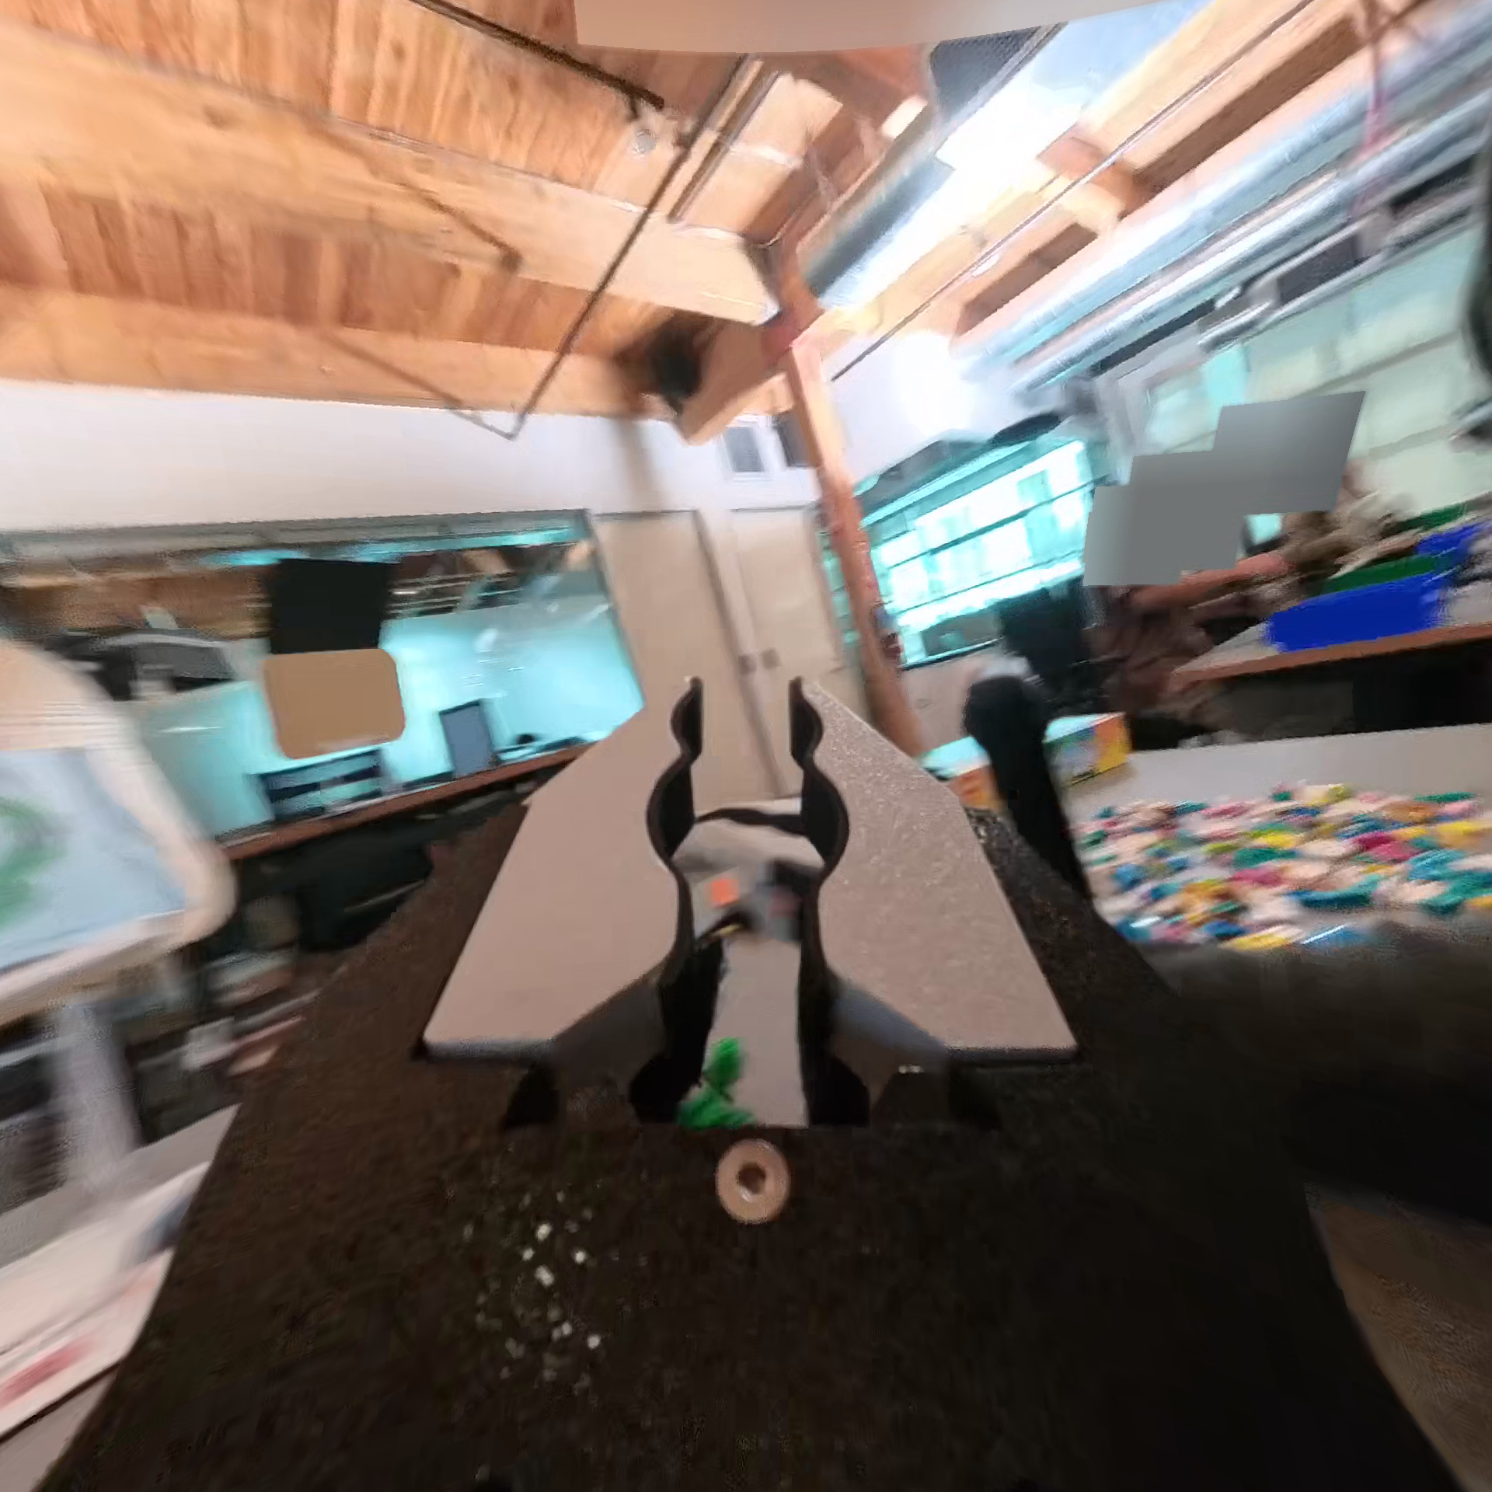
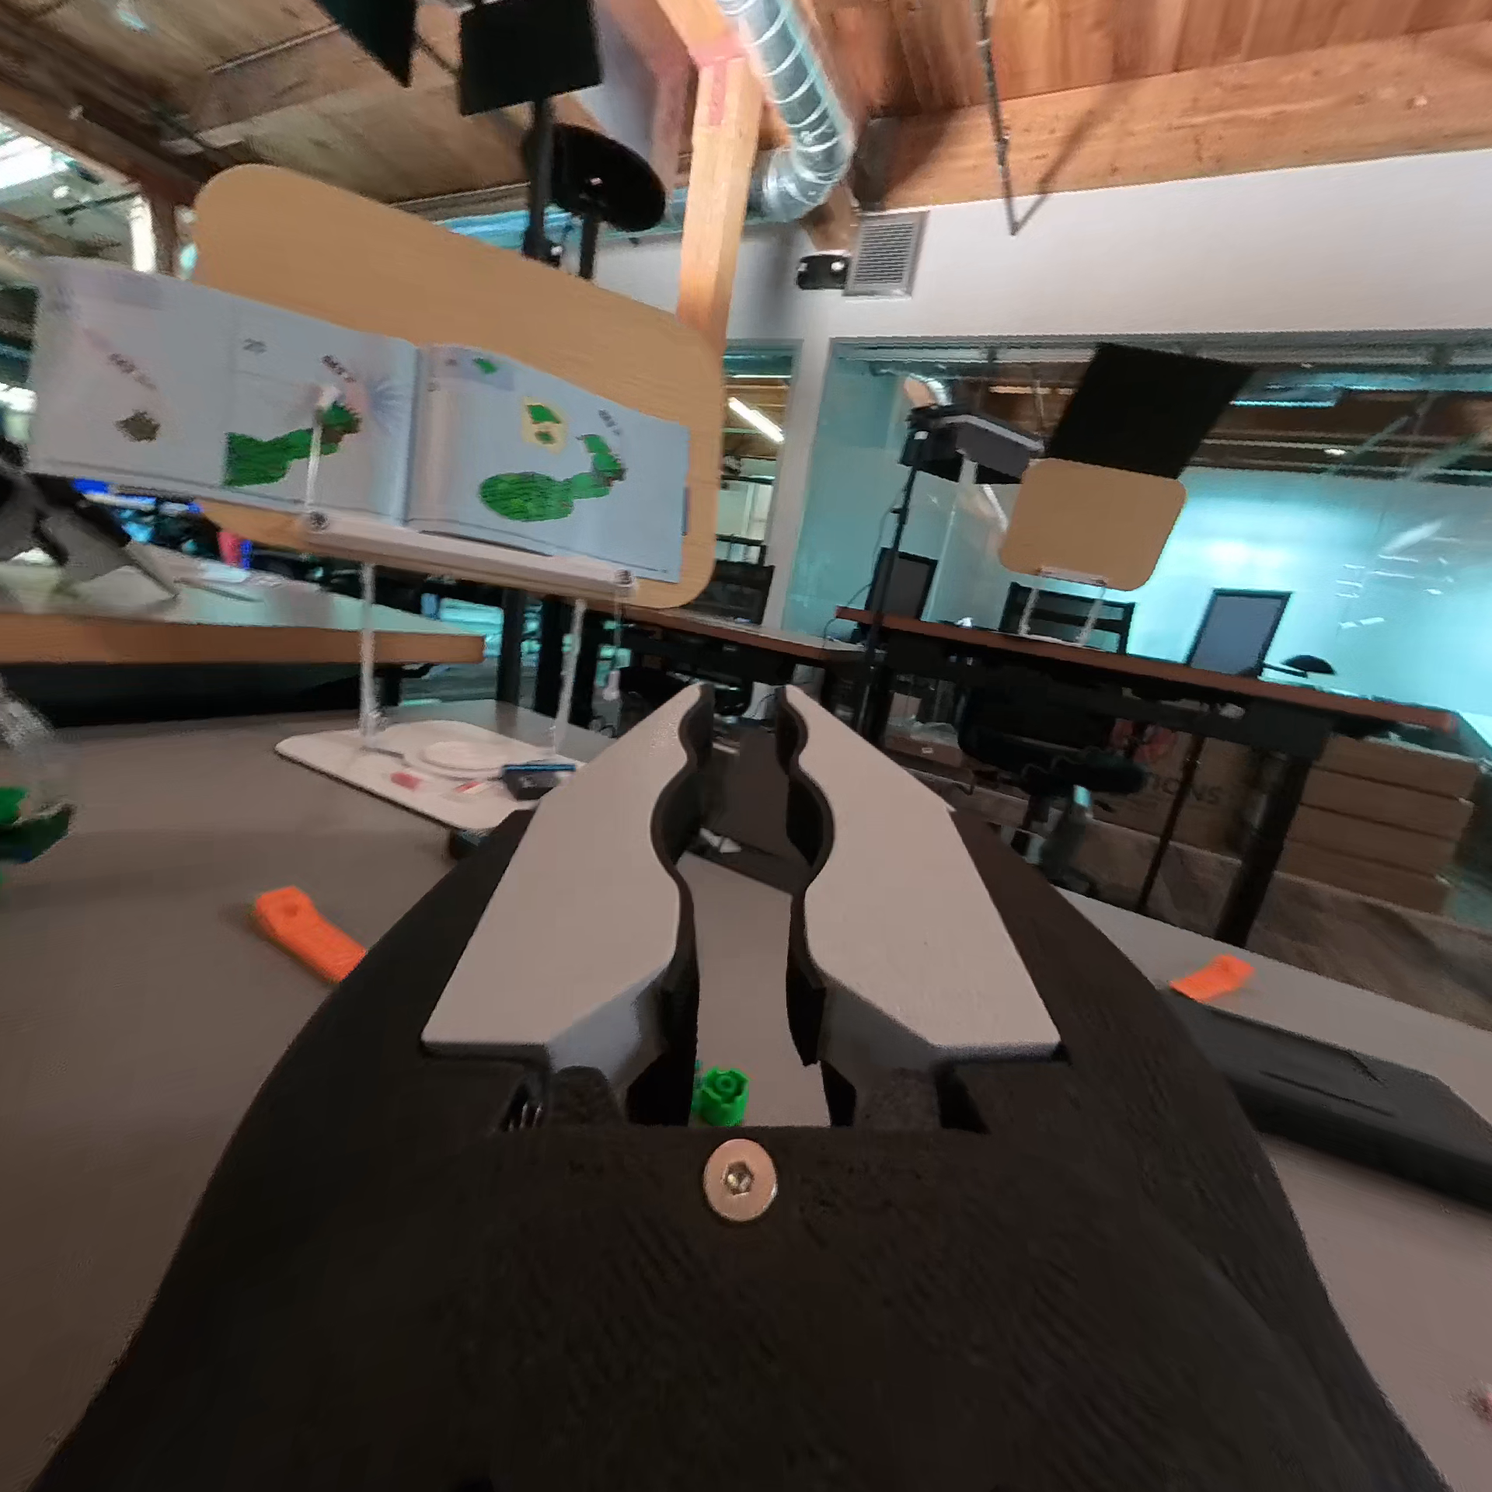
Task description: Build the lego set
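Note:
My left gripper [image 1: 744, 686] points up and away over the grey table [image 1: 1308, 767]. Its jaws stand a narrow gap apart with nothing between the tips. A small green Lego piece [image 1: 714, 1082] shows blurred through the gap near the finger bases. A pile of several mixed-colour Lego bricks [image 1: 1292, 856] lies to its right. My right gripper [image 2: 744, 694] is also narrowly open and empty at the tips. A green Lego piece [image 2: 718, 1094] shows below its finger bases. I cannot tell whether either green piece touches the fingers. A green Lego build [image 2: 24, 815] sits at the far left edge.
An open instruction booklet [image 2: 363, 452] rests on a wooden-backed stand with a white base [image 2: 420, 767], ahead and left. Orange brick separators lie at left [image 2: 303, 928] and at right [image 2: 1211, 977]. A flat black object [image 2: 1332, 1106] lies at right. A colourful box [image 1: 1090, 747] stands beyond the pile. My hands' fingertips stand some 20 cm from each other. The flat black object [image 2: 1332, 1106] lies some 30 cm from my right tips, 50 cm from my left tips.

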A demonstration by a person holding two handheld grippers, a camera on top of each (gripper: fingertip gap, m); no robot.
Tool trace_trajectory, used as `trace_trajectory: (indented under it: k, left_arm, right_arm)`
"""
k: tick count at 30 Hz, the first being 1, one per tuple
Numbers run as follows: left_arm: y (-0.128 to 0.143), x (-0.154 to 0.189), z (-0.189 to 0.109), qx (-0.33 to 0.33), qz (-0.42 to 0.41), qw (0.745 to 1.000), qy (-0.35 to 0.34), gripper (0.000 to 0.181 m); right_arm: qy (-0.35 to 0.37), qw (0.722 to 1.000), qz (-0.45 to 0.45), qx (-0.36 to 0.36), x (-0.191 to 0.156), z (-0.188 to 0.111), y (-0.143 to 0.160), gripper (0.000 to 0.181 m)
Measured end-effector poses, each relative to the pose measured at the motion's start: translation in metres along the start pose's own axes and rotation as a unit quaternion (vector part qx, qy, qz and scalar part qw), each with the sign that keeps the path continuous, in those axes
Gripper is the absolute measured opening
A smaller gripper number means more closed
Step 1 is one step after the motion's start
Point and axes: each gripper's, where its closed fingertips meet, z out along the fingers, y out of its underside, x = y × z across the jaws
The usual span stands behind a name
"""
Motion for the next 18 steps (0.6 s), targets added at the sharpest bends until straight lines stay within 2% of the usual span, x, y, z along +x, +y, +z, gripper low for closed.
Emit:
trace_trajectory:
  k: [2, 4, 6, 8, 10, 12, 15, 18]
  left_arm:
    - [-0.002, -0.05, -0.041, -0.06, 0.055, 0.994, -0.076, 0.018]
    - [0.018, -0.11, -0.088, -0.168, 0.067, 0.971, -0.156, 0.023]
    - [0.051, -0.151, -0.131, -0.279, 0.006, 0.944, -0.174, 0.028]
    - [0.087, -0.174, -0.166, -0.379, -0.062, 0.908, -0.167, 0.036]
    - [0.12, -0.185, -0.194, -0.462, -0.109, 0.867, -0.151, 0.047]
    - [0.143, -0.187, -0.211, -0.507, -0.155, 0.837, -0.133, 0.055]
    - [0.16, -0.177, -0.223, -0.548, -0.22, 0.801, -0.102, 0.065]
    - [0.164, -0.162, -0.23, -0.576, -0.235, 0.779, -0.079, 0.072]
  right_arm:
    - [-0.042, 0.999, -0.008, -0.017, -0.024, 0.002, 0.004, 0.016]
    - [-0.096, 0.994, 0.02, -0.056, -0.056, 0.006, 0.013, 0.023]
    - [-0.159, 0.977, 0.086, -0.11, -0.099, 0.01, 0.019, 0.03]
    - [-0.211, 0.958, 0.098, -0.167, -0.142, 0.014, 0.027, 0.034]
    - [-0.259, 0.938, 0.084, -0.215, -0.179, 0.017, 0.035, 0.037]
    - [-0.308, 0.911, 0.093, -0.259, -0.211, 0.019, 0.042, 0.04]
    - [-0.361, 0.872, 0.104, -0.314, -0.242, 0.021, 0.053, 0.048]
    - [-0.399, 0.848, 0.09, -0.338, -0.258, 0.023, 0.061, 0.05]
